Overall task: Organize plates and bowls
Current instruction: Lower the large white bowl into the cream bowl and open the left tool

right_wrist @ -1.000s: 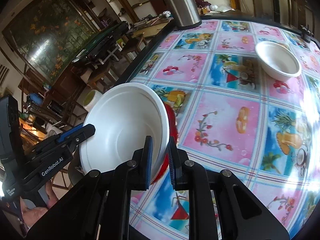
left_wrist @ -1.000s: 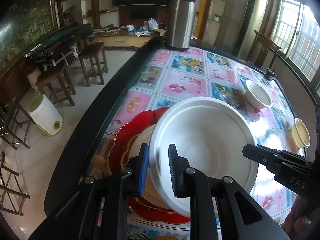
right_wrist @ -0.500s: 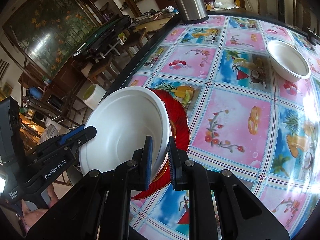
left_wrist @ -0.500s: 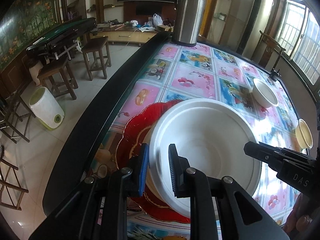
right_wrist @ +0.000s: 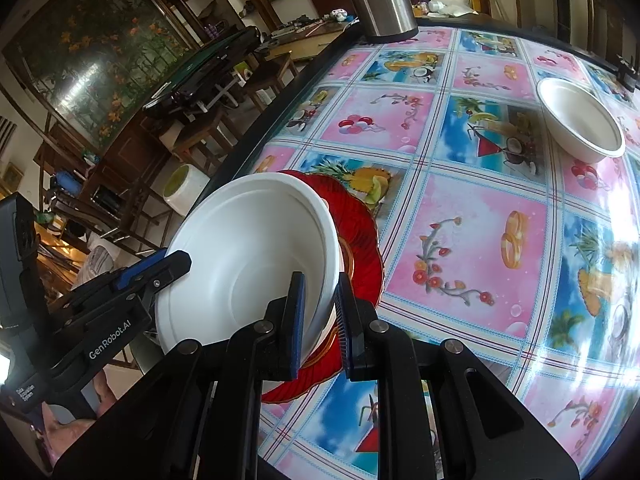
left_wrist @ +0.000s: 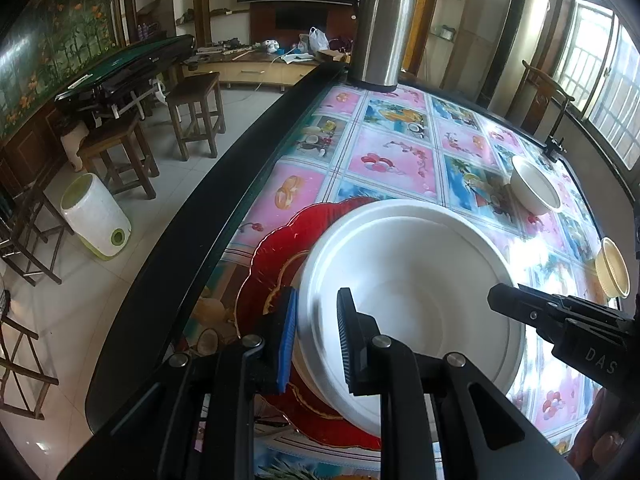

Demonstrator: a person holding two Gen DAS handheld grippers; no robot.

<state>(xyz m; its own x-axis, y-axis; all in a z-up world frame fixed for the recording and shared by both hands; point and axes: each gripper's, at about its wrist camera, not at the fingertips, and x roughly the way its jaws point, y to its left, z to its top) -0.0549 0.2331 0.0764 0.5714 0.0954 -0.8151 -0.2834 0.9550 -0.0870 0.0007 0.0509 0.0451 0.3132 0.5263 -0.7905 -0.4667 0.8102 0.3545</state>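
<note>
A large white bowl [left_wrist: 416, 292] sits over a red scalloped plate [left_wrist: 276, 252] near the table's left edge. My left gripper [left_wrist: 316, 332] is shut on the bowl's near left rim. My right gripper [right_wrist: 320, 316] is shut on the opposite rim of the same bowl [right_wrist: 248, 256], and the red plate [right_wrist: 360, 232] shows under it. A second white layer shows beneath the bowl's rim. A smaller white bowl [right_wrist: 576, 120] stands far right on the table. A small cream bowl [left_wrist: 612, 268] lies at the right edge.
A tall steel thermos [left_wrist: 380, 32] stands at the table's far end. The table has a fruit-pattern cloth [right_wrist: 472, 240] and a dark raised rim [left_wrist: 192, 216]. Stools [left_wrist: 196, 108] and a white bin [left_wrist: 96, 216] stand on the floor to the left.
Both grippers have lowered the large white bowl toward the red plate. The views have shifted back a little, so more of the table's far end shows.
</note>
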